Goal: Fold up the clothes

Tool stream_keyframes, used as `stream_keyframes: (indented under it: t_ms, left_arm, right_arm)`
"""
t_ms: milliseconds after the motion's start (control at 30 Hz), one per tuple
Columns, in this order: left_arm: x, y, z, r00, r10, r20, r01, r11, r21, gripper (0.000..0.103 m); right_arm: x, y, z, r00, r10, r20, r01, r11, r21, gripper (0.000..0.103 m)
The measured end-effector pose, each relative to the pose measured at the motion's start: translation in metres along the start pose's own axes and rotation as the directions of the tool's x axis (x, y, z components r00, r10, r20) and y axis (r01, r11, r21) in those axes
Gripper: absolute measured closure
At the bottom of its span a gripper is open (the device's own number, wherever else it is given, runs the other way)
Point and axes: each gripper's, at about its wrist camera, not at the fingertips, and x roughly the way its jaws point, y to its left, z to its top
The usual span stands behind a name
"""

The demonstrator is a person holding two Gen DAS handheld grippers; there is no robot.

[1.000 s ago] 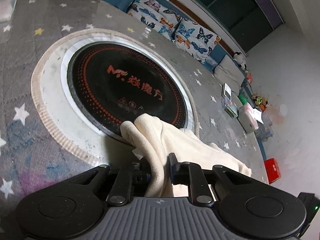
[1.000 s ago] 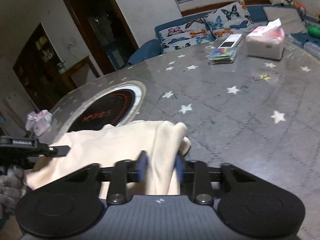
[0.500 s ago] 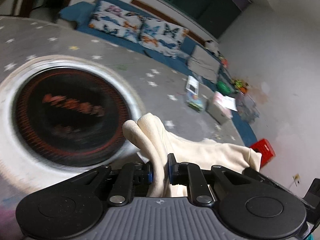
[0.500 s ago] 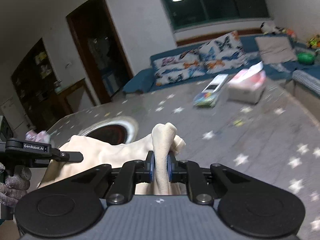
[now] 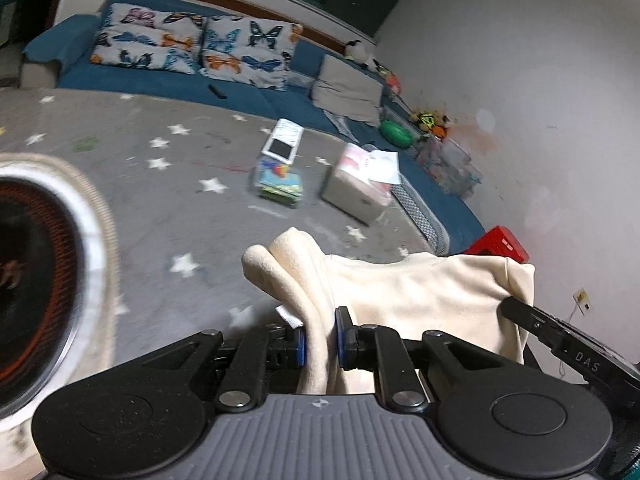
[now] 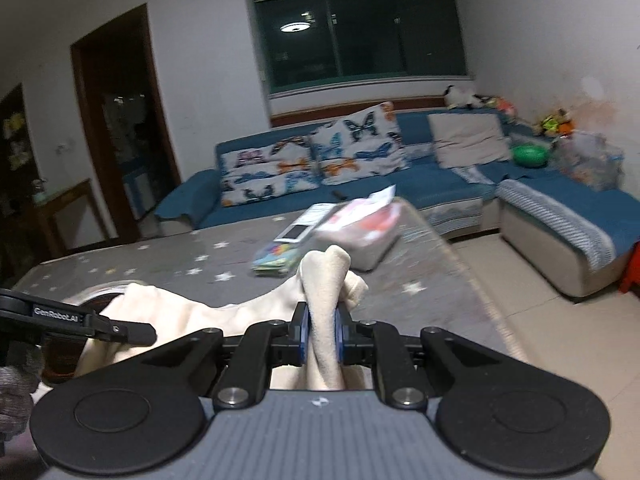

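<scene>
A blue sectional sofa [image 6: 440,176] is seen across the middle of the right wrist view, below a dark window [image 6: 360,36]; butterfly-print cushions [image 6: 312,160] and a plain beige cushion [image 6: 468,140] are propped against its back. In the left wrist view the same sofa [image 5: 168,84] runs along the upper left.

The table, covered with a grey star-patterned cloth [image 5: 168,200], fills the middle and left of the left wrist view. A round black cooktop with orange markings [image 5: 24,280], ringed in white, is set into it at the left edge.

The cream garment [image 5: 420,296] is held up above the table, stretched between the two grippers. In the left wrist view it spreads from lower centre toward the right edge; in the right wrist view the garment [image 6: 192,308] sags from lower centre toward the lower left.

The left gripper [image 5: 319,340] is pinched on a bunched fold of the garment, the blue pads pressed against the cloth on both sides. The right gripper [image 6: 321,336] is likewise clamped on a gathered corner, which sticks up above its jaws.

A tissue box [image 5: 356,188] is seen on the table right of centre in the left wrist view, beside a stack of colourful booklets [image 5: 280,184] and a white flat box [image 5: 284,144]. A red crate [image 5: 500,244] stands on the floor by the wall at right.
</scene>
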Motion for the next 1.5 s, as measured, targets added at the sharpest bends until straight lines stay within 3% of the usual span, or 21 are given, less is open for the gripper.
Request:
stream_keyframes:
  t_ms: [400, 533, 633, 733, 800, 900, 933, 1033, 1133, 1333, 1500]
  left_arm:
    - [0.054, -0.011, -0.006, 0.996, 0.061, -0.069, -0.056, 0.996, 0.072, 0.086]
    - [0.059, -0.007, -0.009, 0.992, 0.099, -0.074, -0.092, 0.991, 0.094, 0.081]
    - [0.058, -0.006, -0.010, 0.989, 0.128, -0.067, -0.119, 0.985, 0.127, 0.065]
    - [0.057, -0.007, -0.009, 0.986, 0.157, -0.050, -0.148, 0.977, 0.155, 0.059]
    - [0.057, -0.006, -0.006, 0.984, 0.176, -0.039, -0.167, 0.972, 0.167, 0.050]
    - [0.056, -0.007, -0.002, 0.980, 0.197, -0.012, -0.192, 0.965, 0.178, 0.048]
    - [0.057, -0.008, 0.000, 0.980, 0.198, -0.009, -0.194, 0.964, 0.181, 0.045]
    - [0.060, -0.011, 0.005, 0.978, 0.207, 0.007, -0.204, 0.957, 0.206, 0.041]
    - [0.069, -0.016, 0.007, 0.974, 0.226, 0.016, -0.223, 0.944, 0.245, 0.032]
    - [0.094, -0.018, 0.009, 0.964, 0.264, 0.013, -0.256, 0.920, 0.298, 0.026]
    - [0.100, -0.015, 0.008, 0.962, 0.271, 0.010, -0.262, 0.918, 0.299, 0.019]
  right_arm:
    - [0.043, -0.035, -0.019, 0.988, -0.116, -0.099, 0.119, 0.993, 0.019, 0.091]
    - [0.053, -0.041, -0.029, 0.981, -0.140, -0.133, 0.145, 0.989, 0.028, 0.090]
    - [0.056, -0.044, -0.030, 0.975, -0.173, -0.142, 0.178, 0.984, 0.026, 0.088]
    - [0.054, -0.046, -0.026, 0.971, -0.201, -0.132, 0.204, 0.979, 0.011, 0.087]
    - [0.054, -0.044, -0.022, 0.972, -0.203, -0.120, 0.204, 0.979, -0.002, 0.087]
    - [0.056, -0.038, -0.019, 0.979, -0.176, -0.105, 0.176, 0.984, -0.006, 0.087]
    - [0.058, -0.036, -0.018, 0.981, -0.164, -0.103, 0.164, 0.986, -0.005, 0.085]
    - [0.070, -0.028, -0.016, 0.985, -0.128, -0.114, 0.128, 0.992, -0.005, 0.068]
    - [0.084, -0.021, -0.017, 0.985, -0.116, -0.129, 0.115, 0.993, -0.014, 0.068]
    - [0.112, -0.019, -0.025, 0.978, -0.120, -0.168, 0.119, 0.993, -0.017, 0.060]
    - [0.113, -0.021, -0.026, 0.978, -0.121, -0.172, 0.119, 0.993, -0.025, 0.054]
